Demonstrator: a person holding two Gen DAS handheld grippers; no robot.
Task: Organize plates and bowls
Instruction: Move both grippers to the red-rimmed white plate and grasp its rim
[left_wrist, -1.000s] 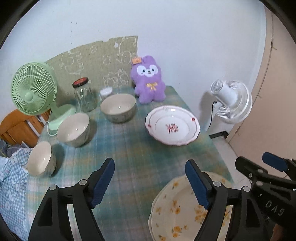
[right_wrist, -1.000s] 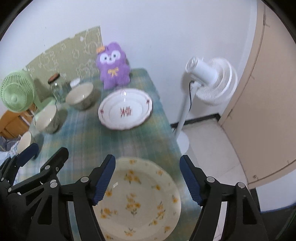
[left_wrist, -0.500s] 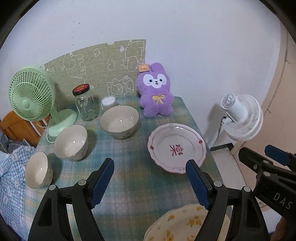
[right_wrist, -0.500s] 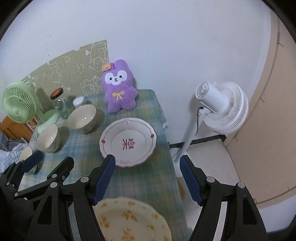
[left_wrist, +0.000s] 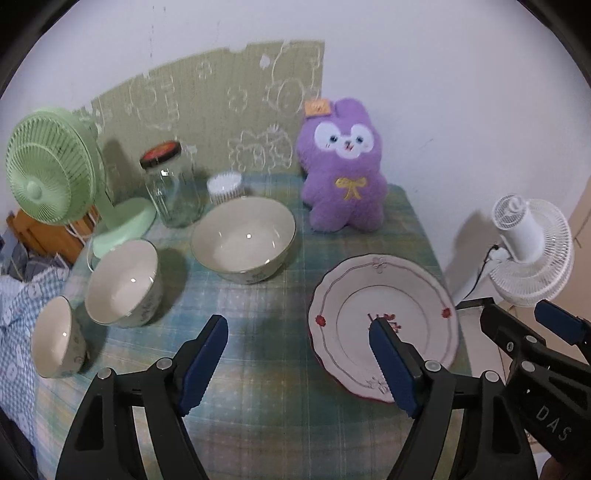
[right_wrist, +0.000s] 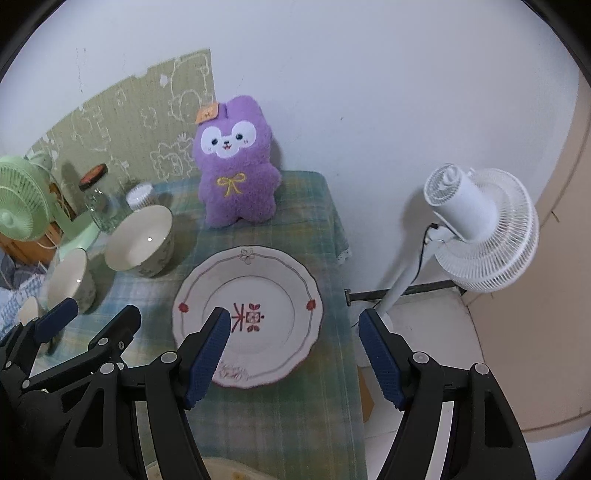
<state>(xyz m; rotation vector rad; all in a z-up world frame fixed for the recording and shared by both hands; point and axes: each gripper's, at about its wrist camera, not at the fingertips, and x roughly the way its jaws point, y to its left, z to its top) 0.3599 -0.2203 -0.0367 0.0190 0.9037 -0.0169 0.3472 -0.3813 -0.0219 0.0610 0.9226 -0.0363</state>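
Both tools hang above the near part of the counter (left_wrist: 280, 402), empty. The left tool (left_wrist: 295, 363) has its jaws wide but closing a little, with only cloth between them; the right tool (right_wrist: 293, 356) is held wide open, one pad over the plate (right_wrist: 247, 317) and the other past the counter's right edge.

The plate lies flat at the right, just in front of the toy (right_wrist: 236, 177). Three bowls run in a line from the middle to the left: the big bowl (left_wrist: 243, 238), the mid bowl (left_wrist: 122, 282) and the small bowl (left_wrist: 55, 338), each apart from the next. A sliver of a second plate (right_wrist: 221, 469) shows at the very near edge.

The step looks like a reach for the plate. A flat plate gives little to bite, so the right tool should likely come in low at the near right rim, one pad under the lip, one on top. Grip firmly before lifting: glazed ware slips. Keep the left tool clear of the bowls, or use it to steady the far rim.
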